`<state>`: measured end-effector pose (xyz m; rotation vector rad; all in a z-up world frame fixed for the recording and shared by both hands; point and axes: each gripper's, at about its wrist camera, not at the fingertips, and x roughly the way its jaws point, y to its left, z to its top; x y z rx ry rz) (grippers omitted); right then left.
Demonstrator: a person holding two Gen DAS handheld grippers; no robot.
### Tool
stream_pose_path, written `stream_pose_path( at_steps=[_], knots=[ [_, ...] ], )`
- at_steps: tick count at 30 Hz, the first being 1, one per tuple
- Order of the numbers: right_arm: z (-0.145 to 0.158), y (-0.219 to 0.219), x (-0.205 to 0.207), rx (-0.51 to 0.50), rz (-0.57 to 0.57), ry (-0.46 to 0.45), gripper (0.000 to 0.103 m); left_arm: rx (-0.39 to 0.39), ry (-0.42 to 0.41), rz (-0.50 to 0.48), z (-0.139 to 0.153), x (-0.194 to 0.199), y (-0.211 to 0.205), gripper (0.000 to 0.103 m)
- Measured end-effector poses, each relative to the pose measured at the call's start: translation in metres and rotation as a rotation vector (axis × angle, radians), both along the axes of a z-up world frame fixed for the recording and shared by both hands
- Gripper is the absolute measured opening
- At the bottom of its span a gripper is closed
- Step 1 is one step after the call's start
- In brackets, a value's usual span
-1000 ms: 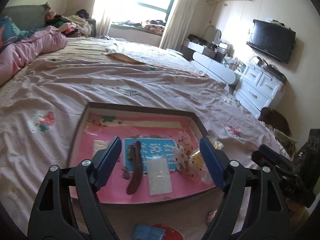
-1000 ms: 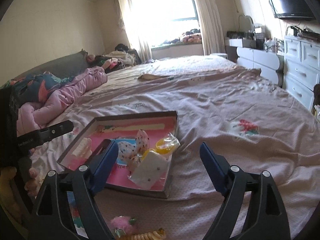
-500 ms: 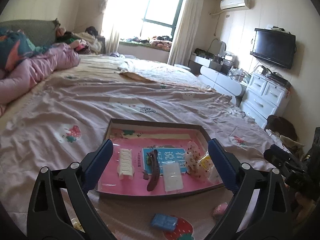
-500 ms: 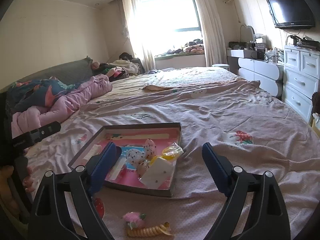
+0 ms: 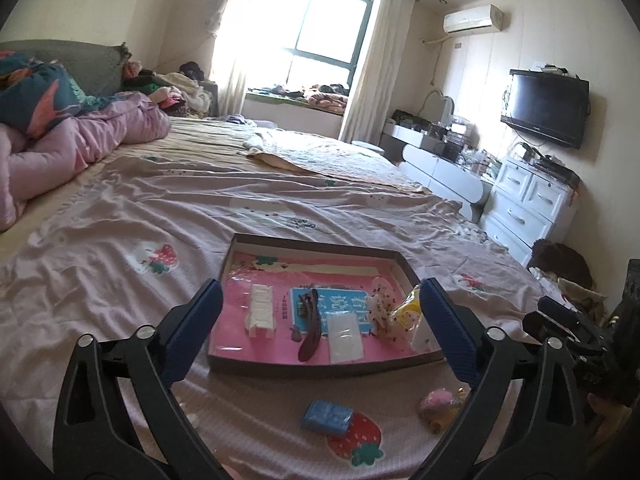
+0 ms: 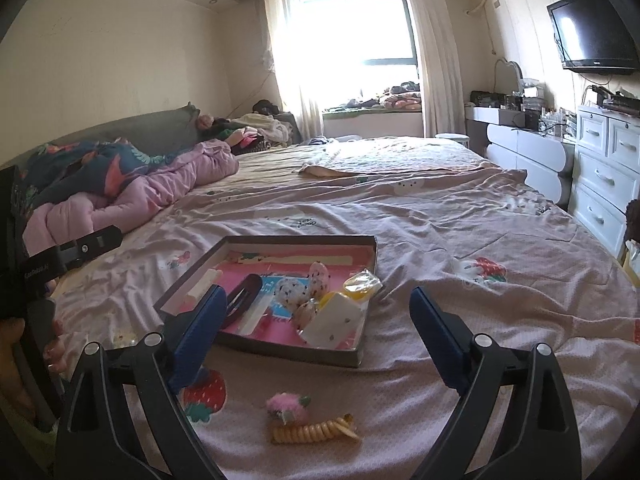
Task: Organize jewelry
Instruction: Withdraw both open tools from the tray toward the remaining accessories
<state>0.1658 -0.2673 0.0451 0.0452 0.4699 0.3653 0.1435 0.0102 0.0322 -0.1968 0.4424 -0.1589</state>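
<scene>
Lying on the bed (image 5: 120, 216), a shallow tray (image 5: 316, 365) with a pink floor was seen just beyond both grippers. The left gripper (image 5: 320, 336) was held with its jaws wide apart, having just been opening, and nothing was gripped between them; the tray was only framed in the gap, well beyond the pads. The right gripper (image 6: 316, 334) was likewise spread wide, its jaws having just been opening, with only bedsheet and the tray's near right corner seen between them.

Inside the tray, a white comb-like piece (image 5: 262, 316), a dark hair clip (image 5: 309, 334), a white card (image 5: 345, 338), a speckled fabric item (image 5: 380, 312) and a yellow item in a clear bag (image 5: 410, 314) were laid. In the right view, part of the clip and the tray's near left edge were hidden behind the left finger. The printing on the tray's blue label could not be read.

Outside the tray, on the near sheet, a blue packet (image 5: 327, 417) was left beside a strawberry print. A pink fluffy piece (image 6: 286, 407) and a yellow coil (image 6: 316, 431) were lying together nearer still; in the left view these were half covered by the right finger and blurred. What exactly the pink piece was could not be made out.

At the left edge of the right view, a hand (image 6: 24, 356) on the other gripper's handle was cut off by the frame.
</scene>
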Motion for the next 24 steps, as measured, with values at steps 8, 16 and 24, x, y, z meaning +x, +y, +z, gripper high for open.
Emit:
stream_pose_path(
  at_steps=[8,16,24],
  knots=[
    [-0.006,0.010,-0.016,-0.037,0.032,0.009,0.090,0.039,0.014,0.039,-0.011,-0.022,0.014,0.091],
    [-0.017,0.024,-0.030,-0.077,0.076,0.030,0.090,0.091,0.042,0.067,-0.021,-0.038,0.027,0.091],
    [-0.026,0.035,-0.038,-0.110,0.106,0.046,0.090,0.122,0.073,0.088,-0.031,-0.049,0.037,0.091]
  ],
)
